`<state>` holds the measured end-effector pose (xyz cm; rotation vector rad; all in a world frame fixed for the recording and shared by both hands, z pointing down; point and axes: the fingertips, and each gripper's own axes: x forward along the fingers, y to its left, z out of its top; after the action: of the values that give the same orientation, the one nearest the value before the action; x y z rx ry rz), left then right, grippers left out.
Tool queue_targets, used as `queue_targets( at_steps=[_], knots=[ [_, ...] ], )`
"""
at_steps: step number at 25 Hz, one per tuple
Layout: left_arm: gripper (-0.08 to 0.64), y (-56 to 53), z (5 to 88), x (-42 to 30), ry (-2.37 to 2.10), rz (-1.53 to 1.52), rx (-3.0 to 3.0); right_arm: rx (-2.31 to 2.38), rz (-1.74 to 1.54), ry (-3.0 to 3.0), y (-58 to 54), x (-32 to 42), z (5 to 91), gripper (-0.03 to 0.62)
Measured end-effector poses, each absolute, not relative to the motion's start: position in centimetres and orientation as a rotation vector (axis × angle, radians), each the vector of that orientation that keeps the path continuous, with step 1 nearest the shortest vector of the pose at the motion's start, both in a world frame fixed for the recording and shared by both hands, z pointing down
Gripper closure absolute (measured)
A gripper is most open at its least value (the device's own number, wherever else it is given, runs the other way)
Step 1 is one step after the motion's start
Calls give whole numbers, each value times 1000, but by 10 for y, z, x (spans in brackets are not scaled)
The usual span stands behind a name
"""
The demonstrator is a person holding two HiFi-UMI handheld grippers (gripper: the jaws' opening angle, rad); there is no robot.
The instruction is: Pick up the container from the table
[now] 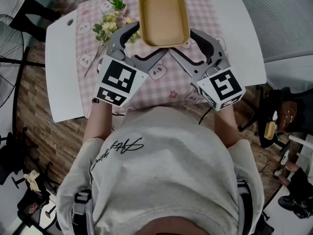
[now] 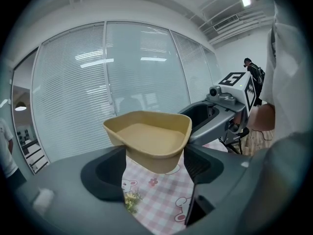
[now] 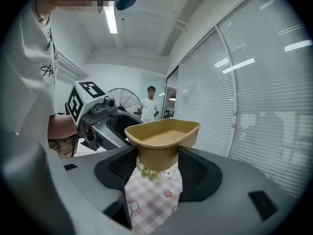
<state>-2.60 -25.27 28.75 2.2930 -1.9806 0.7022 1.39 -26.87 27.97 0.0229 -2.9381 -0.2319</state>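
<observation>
Gripping 1 tan container (image 1: 164, 16), left tongs (image 2: 155, 164) and right tongs (image 3: 157, 165); shirt script (image 1: 117, 146) illegible.

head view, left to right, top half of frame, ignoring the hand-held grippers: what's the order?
fan on the floor → flowers → container

Tan-yellow container (image 1: 164, 17), pink/wht check cloth (image 1: 89, 40) w/ bear prints, plain wht worktop (image 1: 59, 82), grey left tool (image 2: 155, 168) & right tool (image 3: 156, 169) w/ blk/wht marker cubes (image 1: 117, 81).
</observation>
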Motion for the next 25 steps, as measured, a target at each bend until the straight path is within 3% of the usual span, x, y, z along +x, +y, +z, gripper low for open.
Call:
queue_targets(
  at_steps=[25],
  knots=[
    [216,-254,294,-21,-1962,684,2282,67,-190,-2940,-271,18,285,339]
  ],
)
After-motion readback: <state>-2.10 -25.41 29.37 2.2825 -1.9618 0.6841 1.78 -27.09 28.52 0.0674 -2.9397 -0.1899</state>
